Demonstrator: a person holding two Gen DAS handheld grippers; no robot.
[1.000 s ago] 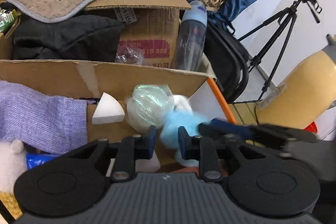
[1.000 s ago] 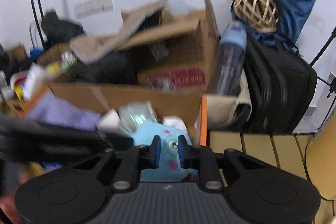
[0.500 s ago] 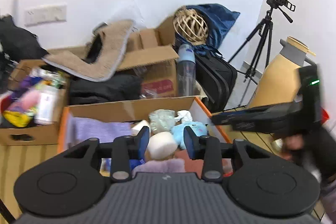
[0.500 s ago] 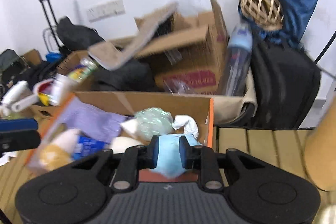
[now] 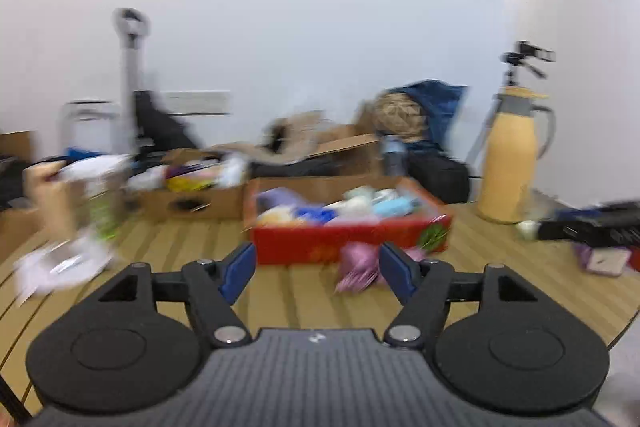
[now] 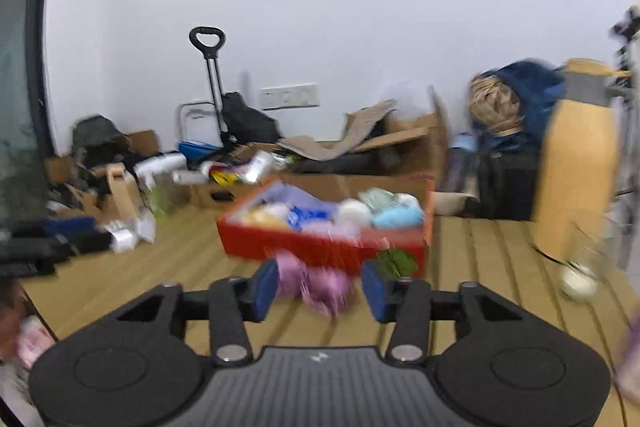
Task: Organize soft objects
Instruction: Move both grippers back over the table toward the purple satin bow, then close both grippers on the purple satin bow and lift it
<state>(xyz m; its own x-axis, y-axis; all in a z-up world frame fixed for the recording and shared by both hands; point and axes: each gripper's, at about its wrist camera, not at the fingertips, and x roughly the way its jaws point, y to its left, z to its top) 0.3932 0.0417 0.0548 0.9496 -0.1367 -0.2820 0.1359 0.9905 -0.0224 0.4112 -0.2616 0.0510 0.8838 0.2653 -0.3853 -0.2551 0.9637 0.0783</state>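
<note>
Slatted wooden table (image 5: 304,303) with red box (image 5: 344,243), white wall (image 5: 304,7) behind.

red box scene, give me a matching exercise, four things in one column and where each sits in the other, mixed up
Things:
1. light blue plush
2. pink fluffy item
3. yellow jug
4. wicker ball

Places:
A. on the table in front of the red box
B. inside the red box
C. behind the box, against blue fabric
D. standing on the table beside the box

Pairs: 1-B, 2-A, 3-D, 4-C
</note>
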